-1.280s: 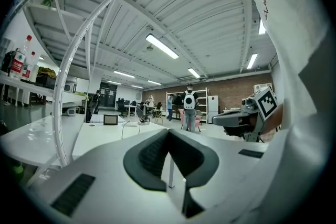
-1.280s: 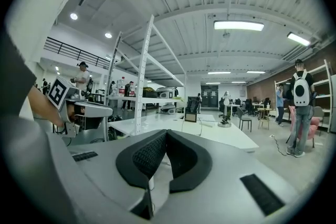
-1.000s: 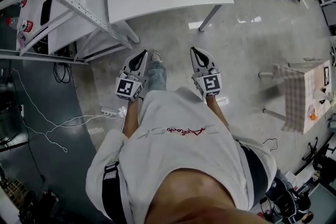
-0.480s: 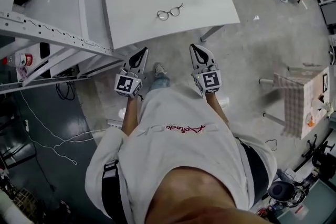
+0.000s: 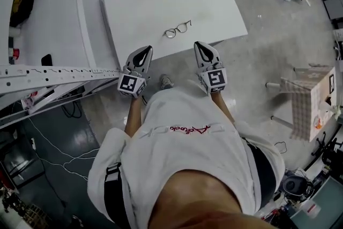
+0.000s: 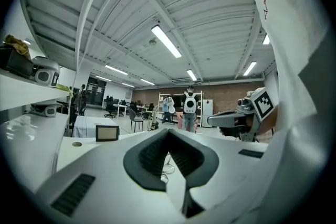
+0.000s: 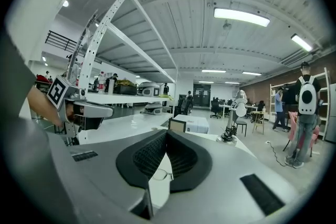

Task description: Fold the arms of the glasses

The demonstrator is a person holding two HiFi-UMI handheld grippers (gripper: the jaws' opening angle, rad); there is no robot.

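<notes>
1. Head view: my left grey two-jaw gripper (image 5: 144, 51) and my right grey two-jaw gripper (image 5: 200, 46) are side by side over the near edge of the white rectangular table (image 5: 134, 13). Only this view shows both together.
2. Gripper views: each shows just a sliver of lens through its pad opening.
3. The thin dark wire-rimmed glasses (image 5: 177, 29) have round lenses and spread arms.
4. They lie on the table, ahead of and between both tools, untouched. Both pairs of jaws are together and hold nothing.

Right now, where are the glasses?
In the head view the glasses lie on the white table, near its front edge, just ahead of and between the left gripper and right gripper.
</notes>
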